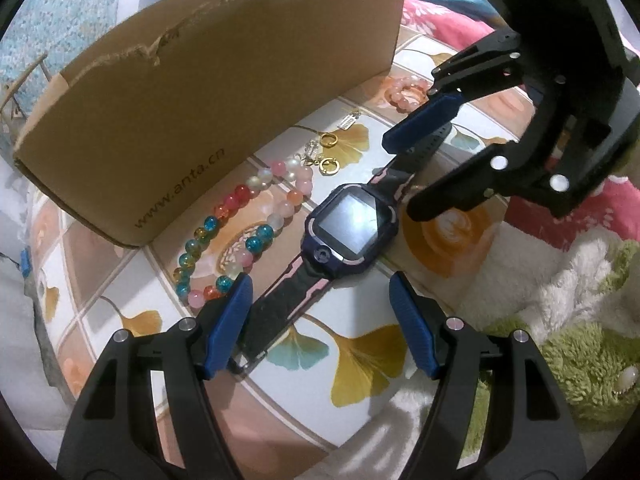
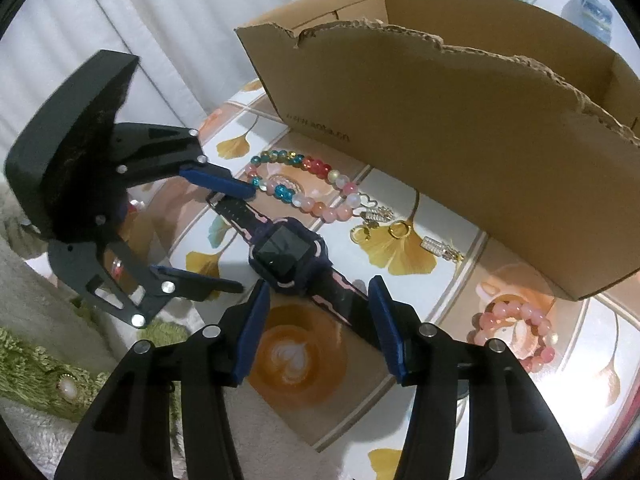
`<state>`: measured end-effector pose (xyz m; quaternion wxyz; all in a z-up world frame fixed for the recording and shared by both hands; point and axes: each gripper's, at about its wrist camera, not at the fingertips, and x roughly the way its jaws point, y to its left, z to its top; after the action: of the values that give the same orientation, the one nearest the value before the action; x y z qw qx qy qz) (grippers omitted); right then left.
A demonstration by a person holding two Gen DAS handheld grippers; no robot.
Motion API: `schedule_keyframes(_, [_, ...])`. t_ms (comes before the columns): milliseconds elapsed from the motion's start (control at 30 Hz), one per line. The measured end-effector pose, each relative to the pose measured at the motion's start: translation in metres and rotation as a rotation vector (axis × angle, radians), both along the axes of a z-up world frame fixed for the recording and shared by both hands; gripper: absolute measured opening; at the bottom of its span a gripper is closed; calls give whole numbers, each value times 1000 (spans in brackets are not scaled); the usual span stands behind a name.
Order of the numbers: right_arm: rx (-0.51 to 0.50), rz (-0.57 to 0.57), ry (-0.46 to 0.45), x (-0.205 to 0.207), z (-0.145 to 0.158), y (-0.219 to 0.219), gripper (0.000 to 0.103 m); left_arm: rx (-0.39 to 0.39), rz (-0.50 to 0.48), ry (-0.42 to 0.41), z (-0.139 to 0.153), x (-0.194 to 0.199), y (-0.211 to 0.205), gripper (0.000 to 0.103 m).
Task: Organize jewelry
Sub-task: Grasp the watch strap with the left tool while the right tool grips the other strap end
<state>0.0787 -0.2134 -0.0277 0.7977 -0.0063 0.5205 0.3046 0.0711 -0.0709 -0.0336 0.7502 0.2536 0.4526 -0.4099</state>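
A dark blue smartwatch point(image 1: 348, 228) point(image 2: 286, 256) with pink-trimmed straps lies flat on the patterned tabletop. My left gripper point(image 1: 320, 312) point(image 2: 242, 240) straddles one strap end; the strap lies close to its left pad and the other pad stands well clear. My right gripper point(image 1: 400, 174) point(image 2: 320, 312) straddles the opposite strap, jaws apart, with a gap on at least one side. Beside the watch lie a multicoloured bead bracelet point(image 1: 242, 192) point(image 2: 316, 166), gold hoop earrings point(image 1: 328, 140) point(image 2: 400, 230), a crystal charm point(image 1: 348, 122) point(image 2: 436, 246) and a pink bead bracelet point(image 1: 400, 92) point(image 2: 500, 312).
An open cardboard box point(image 1: 240, 80) point(image 2: 460, 140) with a torn rim stands just behind the jewelry. The table cover point(image 1: 360, 360) shows ginkgo leaves and coffee cups. A green and white fluffy cloth point(image 1: 580, 360) point(image 2: 40, 360) lies off the table's near edge.
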Motion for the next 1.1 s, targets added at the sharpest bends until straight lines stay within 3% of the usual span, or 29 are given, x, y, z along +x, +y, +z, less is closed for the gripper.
schedule_keyframes(100, [12, 12, 26, 2, -4, 0, 48, -21, 5, 11, -1, 2, 2, 67])
schedule_keyframes(333, [34, 28, 70, -3, -7, -2, 36, -20, -11, 27, 8, -7, 15, 53])
schedule_keyframes(633, [-30, 89, 71, -19, -7, 11, 35, -5, -47, 34, 8, -28, 16, 52])
schedule_keyframes(800, [-64, 118, 5, -18, 5, 12, 35, -12, -43, 25, 11, -24, 12, 52])
schedule_keyframes(967, [-46, 107, -13, -2, 10, 4, 36, -24, -63, 19, 13, -24, 3, 52])
schedule_keyframes(1100, [13, 108, 52, 10, -1, 3, 42, -8, -84, 9, 9, -28, -3, 52])
